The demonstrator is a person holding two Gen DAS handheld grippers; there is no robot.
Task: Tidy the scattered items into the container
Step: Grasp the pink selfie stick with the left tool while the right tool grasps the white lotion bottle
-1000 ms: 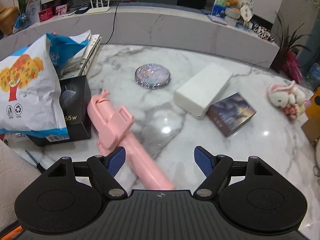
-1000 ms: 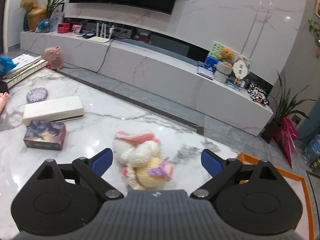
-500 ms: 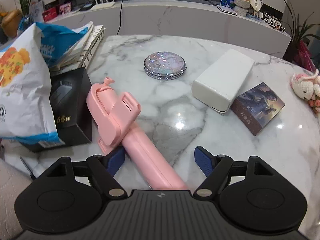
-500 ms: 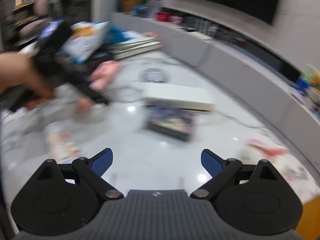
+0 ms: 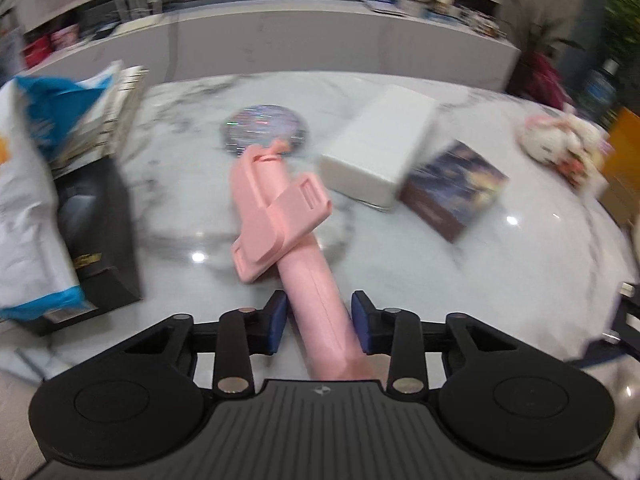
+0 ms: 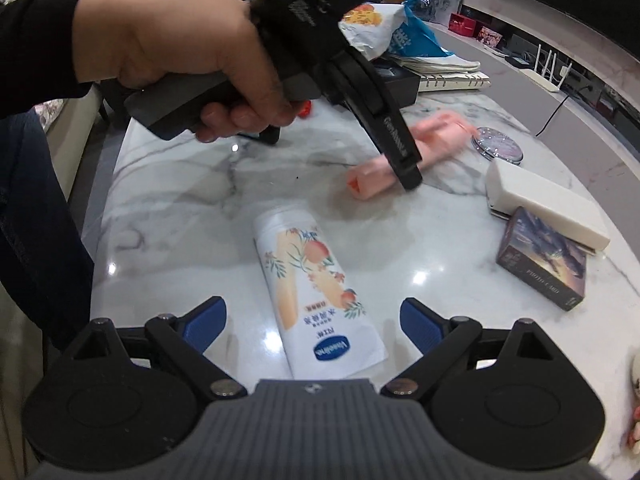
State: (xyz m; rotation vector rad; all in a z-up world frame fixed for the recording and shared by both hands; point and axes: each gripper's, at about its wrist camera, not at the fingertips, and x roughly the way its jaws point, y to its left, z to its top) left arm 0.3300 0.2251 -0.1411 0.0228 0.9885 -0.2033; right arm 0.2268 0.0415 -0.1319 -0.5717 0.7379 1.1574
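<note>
Left wrist view: left gripper has just been closing, and its blue pads now clamp the handle of the pink selfie stick. The stick's folded head reaches toward the glittery round mirror on the marble table. White box and dark photo-card box lie just right of the stick, touching each other; plush toy sits near the far right edge; snack bag rests on a black box at left. Frame blurred. Right wrist view: right gripper stands wide open, nothing between the pads, just above a white lotion tube lying flat on the table. A hand holds the left gripper's grip, its fingers over the blurred pink stick.
</note>
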